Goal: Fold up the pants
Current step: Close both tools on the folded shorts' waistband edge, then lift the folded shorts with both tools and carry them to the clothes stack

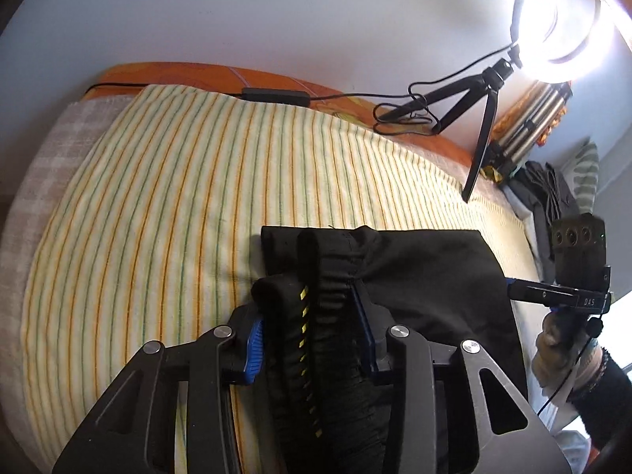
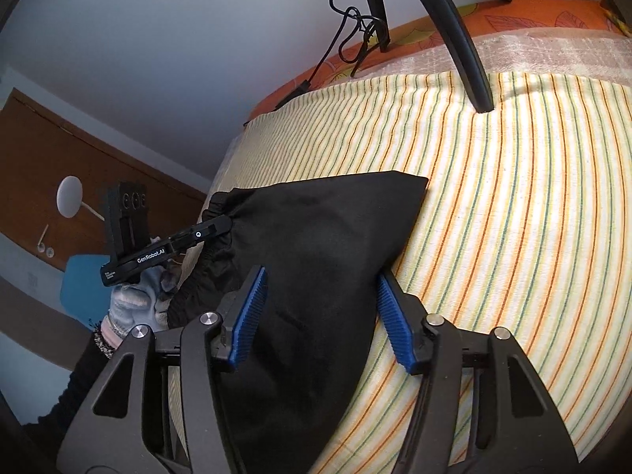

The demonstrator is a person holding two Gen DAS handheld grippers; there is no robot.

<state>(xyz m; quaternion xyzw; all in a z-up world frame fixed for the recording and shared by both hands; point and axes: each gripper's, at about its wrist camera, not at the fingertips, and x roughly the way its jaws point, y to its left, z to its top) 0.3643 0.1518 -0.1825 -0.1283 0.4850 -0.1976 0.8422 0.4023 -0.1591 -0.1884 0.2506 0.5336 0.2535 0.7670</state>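
Observation:
The black pants (image 1: 426, 272) lie folded on the striped bed sheet (image 1: 166, 205). My left gripper (image 1: 308, 316) is shut on the pants' elastic waistband (image 1: 335, 276), which bunches up between the blue pads beside a strip with yellow marks. In the right wrist view the pants (image 2: 316, 245) form a flat black shape. My right gripper (image 2: 322, 296) is open, its blue pads (image 2: 251, 312) standing either side of the near part of the cloth, close to it. The left gripper (image 2: 213, 227) shows there at the waistband end.
A ring light (image 1: 561, 12) on a small black tripod (image 1: 482, 134) stands on the bed's far side, with a cable (image 1: 276, 96) along the orange edge. A pile of dark clothes (image 1: 549, 197) lies at the right. A tripod leg (image 2: 470, 59) rests on the sheet.

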